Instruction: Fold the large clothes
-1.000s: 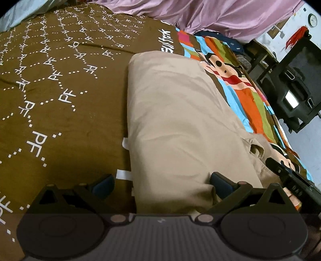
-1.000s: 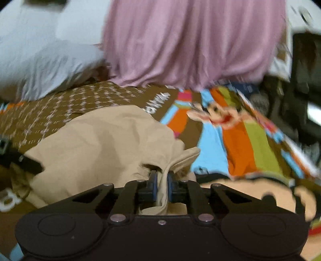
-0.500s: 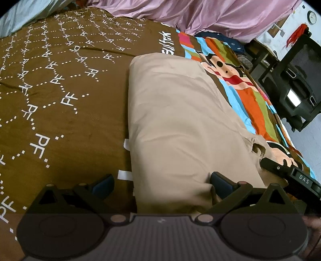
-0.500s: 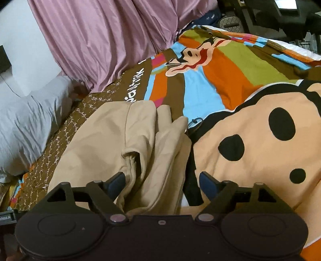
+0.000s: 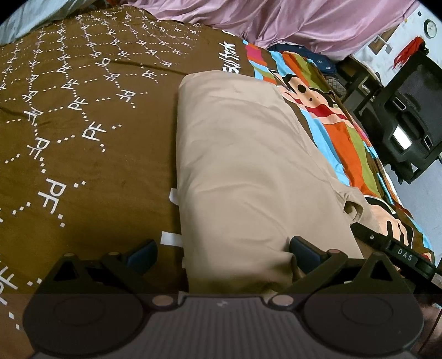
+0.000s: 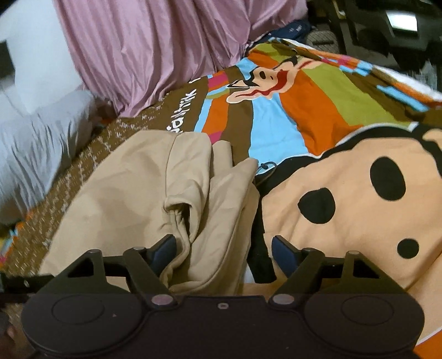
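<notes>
Garment (image 5: 248, 165) lies folded on the bed (image 5: 83, 138), long axis running straight away from both tools; left tool (image 5: 222, 248) gapes wide over its near edge, right tool (image 6: 223, 245) spread too, nearer the bunched, untidy side

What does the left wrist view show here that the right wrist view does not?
Only left wrist: the brown PF-patterned cover, the garment's smooth folded top, a wall clock. Only right wrist: the bunched cuff end, a black drawstring, a grey pillow. Both: the beige garment, the pink curtain, open grippers, left, right.
</notes>
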Demonstrator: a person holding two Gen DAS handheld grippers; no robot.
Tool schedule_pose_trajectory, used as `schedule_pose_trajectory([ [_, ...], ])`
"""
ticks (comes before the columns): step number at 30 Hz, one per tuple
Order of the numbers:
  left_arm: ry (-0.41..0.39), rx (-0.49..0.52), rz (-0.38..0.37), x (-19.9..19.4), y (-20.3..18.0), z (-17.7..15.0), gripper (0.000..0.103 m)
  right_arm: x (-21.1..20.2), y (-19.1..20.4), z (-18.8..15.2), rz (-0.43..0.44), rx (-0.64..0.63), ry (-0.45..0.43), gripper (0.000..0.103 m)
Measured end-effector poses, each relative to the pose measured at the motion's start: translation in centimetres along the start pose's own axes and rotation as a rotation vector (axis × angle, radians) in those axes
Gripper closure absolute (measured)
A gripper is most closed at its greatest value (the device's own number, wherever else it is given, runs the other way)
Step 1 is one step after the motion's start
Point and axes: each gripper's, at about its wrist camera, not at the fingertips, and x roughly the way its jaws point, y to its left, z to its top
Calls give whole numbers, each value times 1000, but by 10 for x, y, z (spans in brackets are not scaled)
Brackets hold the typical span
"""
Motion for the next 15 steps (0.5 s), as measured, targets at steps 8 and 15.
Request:
schedule_pose_trajectory([
  [8,6,-5,-7,2,2,0,0,0,0,0,15,5,0,28],
  [15,13,14,1,4,-1,1,0,-2,-8,24,51,23,-133,17],
])
